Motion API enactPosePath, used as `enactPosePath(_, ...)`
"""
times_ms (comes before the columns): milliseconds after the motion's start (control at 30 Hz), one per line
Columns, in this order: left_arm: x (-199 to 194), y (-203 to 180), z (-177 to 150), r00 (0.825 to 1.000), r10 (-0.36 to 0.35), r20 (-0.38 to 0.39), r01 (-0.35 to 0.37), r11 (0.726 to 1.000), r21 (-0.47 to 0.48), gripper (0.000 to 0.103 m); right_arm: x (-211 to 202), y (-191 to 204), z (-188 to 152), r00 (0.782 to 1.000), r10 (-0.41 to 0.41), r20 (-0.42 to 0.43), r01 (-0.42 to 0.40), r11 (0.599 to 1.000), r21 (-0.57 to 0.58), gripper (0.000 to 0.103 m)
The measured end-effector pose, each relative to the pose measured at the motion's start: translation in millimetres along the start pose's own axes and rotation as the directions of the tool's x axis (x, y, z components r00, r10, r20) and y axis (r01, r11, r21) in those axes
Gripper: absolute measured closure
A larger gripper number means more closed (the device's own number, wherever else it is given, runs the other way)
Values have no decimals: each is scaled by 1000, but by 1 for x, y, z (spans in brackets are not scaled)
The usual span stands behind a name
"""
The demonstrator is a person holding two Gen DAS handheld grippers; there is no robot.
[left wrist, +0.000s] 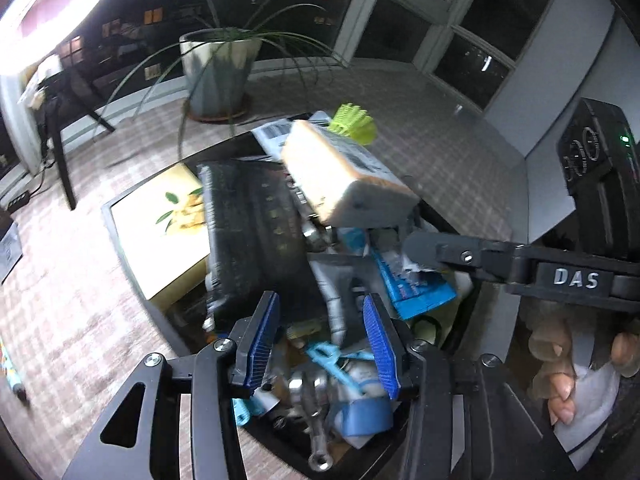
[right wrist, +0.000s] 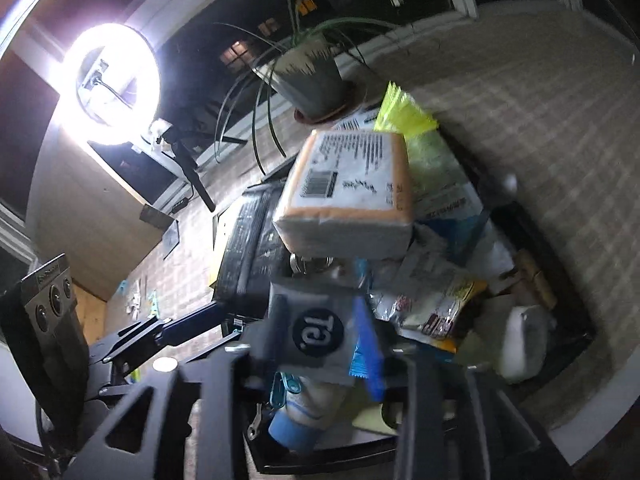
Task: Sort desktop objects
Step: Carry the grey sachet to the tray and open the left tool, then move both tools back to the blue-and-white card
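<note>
Left wrist view: the left gripper (left wrist: 324,344) hangs over a black tray (left wrist: 132,264) packed w/ stuff, and its blue pads (left wrist: 262,336) stand apart w/ nothing pinched between them. Right under it lie a light-blue plastic bit (left wrist: 328,360), a shiny metal wrench (left wrist: 314,412) and blue tape (left wrist: 368,412). Just ahead of it sits a black bag (left wrist: 248,232), and ahead and to the right a tan packet (left wrist: 344,176) w/ a barcode seems to be up in the air, blurry; I can't tell if it rests on the pile. A green comb (left wrist: 354,120) is far ahead. The right gripper (left wrist: 424,250) reaches in from the right side. Right wrist view: the right gripper's own tips are blurry and partly hidden by a grey pouch (right wrist: 316,328), which looks stuck right at them, so I can't tell if the jaws pinch it or not. The tan packet (right wrist: 352,192) floats ahead, over the pile. A white roll (right wrist: 524,344) sits off to the right in the tray (right wrist: 576,320). To do this well, I think: pick 1 thing at a time, go for a top piece, come down slow, and keep the 2 grippers from bumping.
</note>
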State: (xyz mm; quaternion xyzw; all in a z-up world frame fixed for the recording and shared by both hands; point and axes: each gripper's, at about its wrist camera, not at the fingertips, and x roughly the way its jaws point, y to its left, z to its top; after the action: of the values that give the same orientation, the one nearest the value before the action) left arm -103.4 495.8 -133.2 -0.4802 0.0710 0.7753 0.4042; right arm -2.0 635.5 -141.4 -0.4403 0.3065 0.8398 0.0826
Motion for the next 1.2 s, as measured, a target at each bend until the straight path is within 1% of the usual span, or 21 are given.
enactPosePath(33, -4, 5, -3, 1000, 7, 1, -7, 1000, -9, 55, -1, 3, 0, 1000, -7, 16, 6, 1000, 9, 62)
enactPosePath(100, -14, 14, -10, 1000, 17, 8, -17, 999, -29, 55, -1, 9, -1, 1000, 3, 19, -3, 1000, -4, 59)
enactPosePath(167, -24, 25, -18, 999, 30, 15, -29, 998, -49, 55, 2, 16, -1, 1000, 10, 10, -10, 1000, -15, 59)
enactPosePath(267, -44, 46, -34, 997, 73, 23, -71, 993, -91, 55, 10, 31, -3, 1000, 21, -8, -21, 999, -45, 59)
enactPosePath(367, -66, 71, -53, 993, 112, 29, -106, 982, -157, 55, 22, 57, -6, 998, 44, -41, -47, 994, -94, 59)
enactPosePath(500, -96, 113, -85, 983, 180, 28, -167, 953, -254, 55, 42, 96, -15, 990, 83, -113, -102, 979, -174, 58)
enactPosePath(533, -108, 127, -99, 978, 210, 23, -194, 938, -288, 55, 48, 107, -18, 988, 87, -128, -111, 974, -197, 57)
enactPosePath(600, -124, 147, -117, 971, 237, 16, -218, 919, -328, 55, 61, 134, -27, 983, 89, -162, -129, 959, -254, 57)
enactPosePath(667, -148, 173, -146, 961, 276, 2, -254, 886, -389, 55, 74, 164, -38, 974, 100, -204, -162, 934, -317, 57)
enactPosePath(700, -155, 180, -157, 957, 289, -2, -265, 875, -405, 56, 80, 177, -44, 969, 104, -223, -178, 921, -346, 57)
enactPosePath(733, -167, 193, -172, 950, 312, -11, -286, 854, -436, 55, 86, 193, -52, 965, 103, -242, -192, 905, -380, 57)
enactPosePath(800, -187, 213, -198, 938, 345, -27, -315, 820, -478, 55, 97, 224, -68, 958, 87, -273, -208, 865, -456, 57)
enactPosePath(867, -211, 236, -229, 922, 384, -47, -349, 772, -532, 55, 110, 261, -90, 951, 60, -303, -226, 804, -550, 56)
enactPosePath(900, -218, 241, -240, 918, 394, -51, -355, 757, -548, 55, 115, 275, -100, 947, 51, -318, -238, 777, -583, 56)
enactPosePath(933, -230, 251, -256, 911, 408, -58, -365, 732, -575, 55, 120, 288, -109, 941, 43, -335, -250, 754, -608, 56)
enactPosePath(967, -238, 257, -268, 906, 419, -62, -371, 714, -594, 55, 125, 301, -119, 935, 36, -353, -266, 731, -629, 56)
enactPosePath(1000, -251, 266, -285, 898, 435, -68, -379, 685, -622, 55, 134, 317, -130, 925, 29, -379, -288, 705, -648, 56)
enactPosePath(1033, -261, 273, -299, 892, 447, -73, -385, 663, -642, 55, 140, 327, -139, 918, 23, -397, -302, 689, -659, 56)
enactPosePath(1067, -266, 277, -307, 888, 454, -76, -387, 649, -655, 55, 149, 340, -150, 908, 12, -419, -318, 671, -670, 56)
enactPosePath(1133, -285, 290, -334, 877, 474, -84, -392, 602, -695, 55, 161, 357, -169, 891, -9, -454, -342, 644, -685, 56)
enactPosePath(1200, -297, 298, -352, 871, 483, -89, -391, 573, -720, 55, 178, 375, -187, 872, -31, -489, -368, 616, -696, 56)
